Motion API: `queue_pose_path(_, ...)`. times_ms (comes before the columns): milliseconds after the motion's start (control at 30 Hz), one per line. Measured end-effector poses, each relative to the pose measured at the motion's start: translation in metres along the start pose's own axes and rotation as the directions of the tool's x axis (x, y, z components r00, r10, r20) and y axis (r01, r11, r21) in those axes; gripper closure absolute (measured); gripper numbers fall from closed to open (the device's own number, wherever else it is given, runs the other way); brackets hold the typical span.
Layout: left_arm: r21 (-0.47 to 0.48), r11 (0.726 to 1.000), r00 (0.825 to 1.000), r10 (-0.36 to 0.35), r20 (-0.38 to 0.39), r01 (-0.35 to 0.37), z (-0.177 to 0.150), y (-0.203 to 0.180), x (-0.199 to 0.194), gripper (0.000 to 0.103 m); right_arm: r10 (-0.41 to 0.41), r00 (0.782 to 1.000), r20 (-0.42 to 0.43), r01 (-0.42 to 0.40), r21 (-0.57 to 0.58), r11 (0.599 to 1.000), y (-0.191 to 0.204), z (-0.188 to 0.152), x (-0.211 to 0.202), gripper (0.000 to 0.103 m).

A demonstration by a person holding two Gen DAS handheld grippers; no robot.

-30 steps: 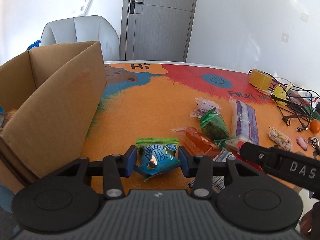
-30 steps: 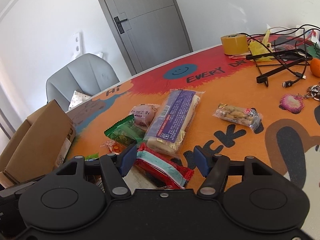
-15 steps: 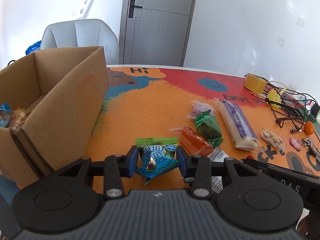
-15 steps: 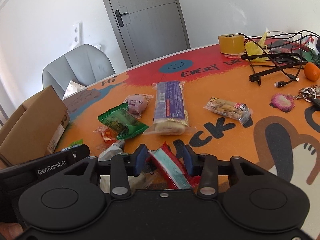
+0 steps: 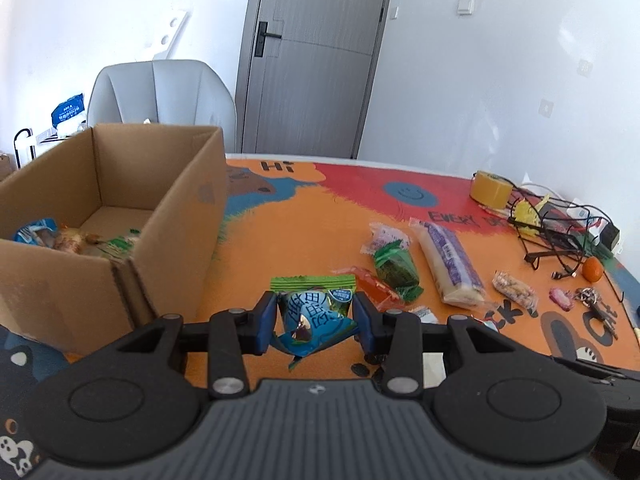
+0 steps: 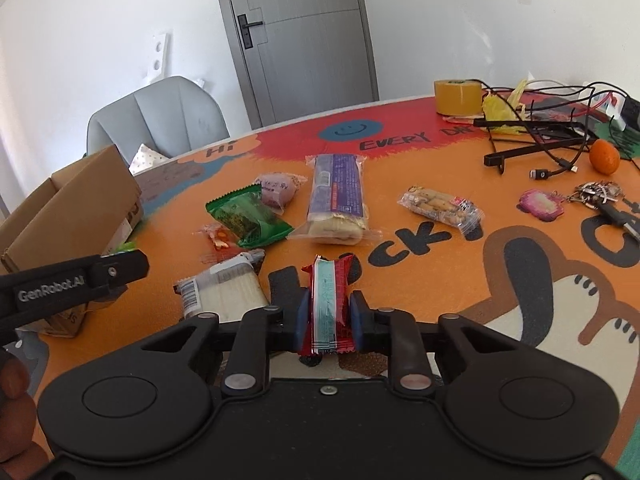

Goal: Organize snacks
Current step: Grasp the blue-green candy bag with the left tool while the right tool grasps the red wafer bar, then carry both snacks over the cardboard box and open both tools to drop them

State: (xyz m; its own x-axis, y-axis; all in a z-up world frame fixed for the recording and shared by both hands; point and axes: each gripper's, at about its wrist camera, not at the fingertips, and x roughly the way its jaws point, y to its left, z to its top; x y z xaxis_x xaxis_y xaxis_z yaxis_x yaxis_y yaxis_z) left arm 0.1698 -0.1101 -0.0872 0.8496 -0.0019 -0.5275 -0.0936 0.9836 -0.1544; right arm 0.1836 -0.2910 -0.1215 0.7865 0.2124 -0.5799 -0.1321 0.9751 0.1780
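The left gripper (image 5: 314, 322) is clamped on a crinkled blue and green foil snack packet (image 5: 314, 312), pinched by its middle and lifted off the orange printed tablecloth (image 5: 304, 232), with the open brown cardboard box (image 5: 120, 208) at about ten o'clock from it. The right gripper (image 6: 329, 318) has just been closing and now squeezes a slim red wrapper with a pale teal stripe (image 6: 328, 304) between its blue pads.

Risks, as I judge them: the foil packet is held by slippery, puffed film, so a quick swing towards the box could let it slide out or catch the near cardboard wall. The red wrapper is gripped near its lower end, so its free length may droop or twist out. The two grippers sit close together, the left one showing at nine o'clock in the right wrist view, and they could knock each other if both head for the box at once.

Loose snacks remain at twelve to one o'clock: a green foil pouch (image 6: 248, 216), a long purple-labelled clear bread pack (image 6: 338, 196) and a clear bag of small biscuits (image 6: 440, 206).

Hard to make out: whether the red wrapper has left the cloth, what the box's few contents are, and the white packet (image 6: 224, 290) partly behind the right gripper's body
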Motion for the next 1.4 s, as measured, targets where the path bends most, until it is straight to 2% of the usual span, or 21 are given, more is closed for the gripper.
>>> queue_pose_path(267,-0.011,1.000,0.998,0.015,0.058,-0.015,0.008,0.011,-0.022,0.063,0.012,0.997,0.072,-0.013,0.014,1.000,0.012,0.009,-0.023,0.080)
queue_pose_path(633,-0.028,0.999,0.989,0.024,0.144,-0.020,0.022,0.024,-0.060,0.063,0.088,0.984,0.158,-0.093,0.026,0.995,0.034,0.020,-0.043,0.080)
queue_pose_path(1000,-0.052,0.997,0.980,0.061,0.188,-0.052,0.033,0.052,-0.078,0.063,0.152,0.969,0.195,-0.153,-0.013,0.988,0.068,0.027,-0.050,0.080)
queue_pose_path(1400,-0.108,0.990,0.972,0.114,0.208,-0.093,0.043,0.088,-0.080,0.063,0.217,0.957,0.192,-0.206,-0.077,0.976,0.112,0.035,-0.040,0.080)
